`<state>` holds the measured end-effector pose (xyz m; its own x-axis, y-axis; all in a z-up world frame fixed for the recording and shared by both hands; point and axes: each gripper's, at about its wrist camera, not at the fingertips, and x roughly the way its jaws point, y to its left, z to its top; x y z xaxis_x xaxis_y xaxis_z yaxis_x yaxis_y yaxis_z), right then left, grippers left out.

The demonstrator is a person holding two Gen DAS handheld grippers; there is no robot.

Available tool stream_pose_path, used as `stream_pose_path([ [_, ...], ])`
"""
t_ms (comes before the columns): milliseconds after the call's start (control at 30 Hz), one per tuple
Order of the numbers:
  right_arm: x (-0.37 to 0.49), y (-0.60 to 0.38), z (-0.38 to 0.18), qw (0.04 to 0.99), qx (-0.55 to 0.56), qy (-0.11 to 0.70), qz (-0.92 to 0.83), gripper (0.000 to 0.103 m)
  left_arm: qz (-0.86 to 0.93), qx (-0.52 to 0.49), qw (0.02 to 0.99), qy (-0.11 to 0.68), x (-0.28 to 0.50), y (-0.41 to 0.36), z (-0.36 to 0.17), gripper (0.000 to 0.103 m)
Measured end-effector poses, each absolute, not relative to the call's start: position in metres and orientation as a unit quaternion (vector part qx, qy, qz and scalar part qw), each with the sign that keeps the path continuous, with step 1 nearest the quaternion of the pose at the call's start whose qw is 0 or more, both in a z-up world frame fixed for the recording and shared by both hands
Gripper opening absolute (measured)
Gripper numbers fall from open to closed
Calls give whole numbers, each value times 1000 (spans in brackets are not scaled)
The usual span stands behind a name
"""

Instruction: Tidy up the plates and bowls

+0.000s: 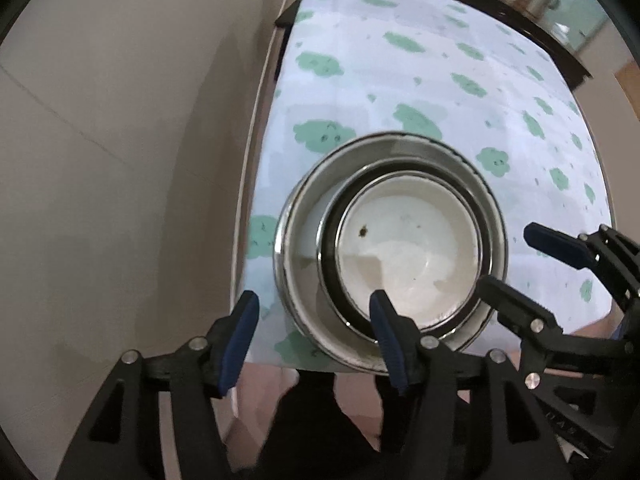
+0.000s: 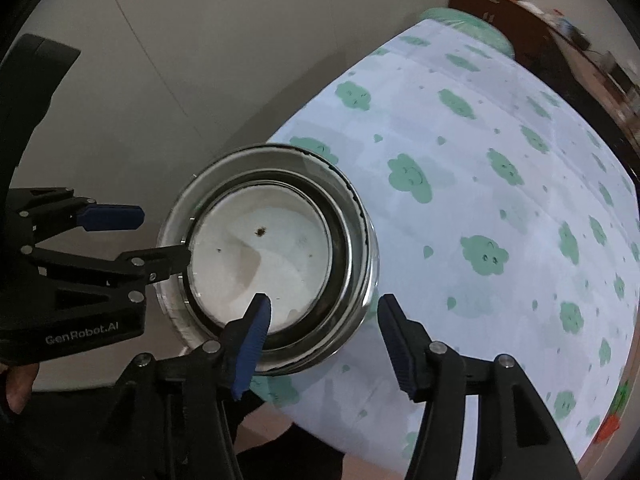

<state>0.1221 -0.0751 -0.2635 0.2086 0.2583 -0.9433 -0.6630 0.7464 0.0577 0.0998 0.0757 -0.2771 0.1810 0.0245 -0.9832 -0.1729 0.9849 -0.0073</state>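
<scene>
Left tongs (image 1: 314, 338): released, blue pads spread wide, hovering over the near left part of the nested bowls; one pad (image 1: 386, 340) above the inner bowl's near rim, the other pad (image 1: 240, 338) outside the stack, over the tabletop's left edge; nothing grasped. Right tongs (image 2: 324, 340): released, jaws wide apart, poised over the near right side of the same stack; left pad (image 2: 254, 344) over the inner bowl's near rim, right pad (image 2: 394, 344) outside the outer wall, above the cloth; nothing grasped. Contact between pads and rims: cannot tell. Each set of tongs visible in the other's view, from the side, also spread. Steel outer bowl (image 1: 298, 240): round, shiny, upright, at the near left corner of the tabletop, close to its edge. Second steel bowl (image 1: 332, 208): nested inside the first, set off-centre toward the right. White inner bowl (image 1: 408, 248): nested in the second, pale interior with a small dark speck (image 1: 363, 232) and a few fainter marks. Tablecloth (image 1: 440, 80): white with green cloud figures, covering the tabletop. Wall (image 1: 120, 120): plain beige, left of the tabletop. Dark wooden furniture (image 2: 520, 20): beyond the far end, blurred.
</scene>
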Motion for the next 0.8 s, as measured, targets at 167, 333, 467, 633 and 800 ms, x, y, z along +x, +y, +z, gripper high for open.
stream_pose_path([
  [167, 95, -81, -256, 782, -151, 541, 270, 59, 29, -29, 784, 620, 88, 73, -268, 59],
  [333, 74, -92, -248, 805, -125, 529, 238, 59, -5, -9, 797, 603, 82, 62, -259, 59],
  [467, 57, -112, -227, 844, -98, 489, 198, 59, -34, 13, 826, 563, 76, 48, -239, 59],
  [633, 30, -139, -188, 897, -91, 407, 149, 59, -58, 25, 859, 508, 65, 31, -206, 59],
  [800, 8, -161, -148, 936, -95, 318, 115, 70, -70, 22, 895, 439, 54, 14, -164, 71],
])
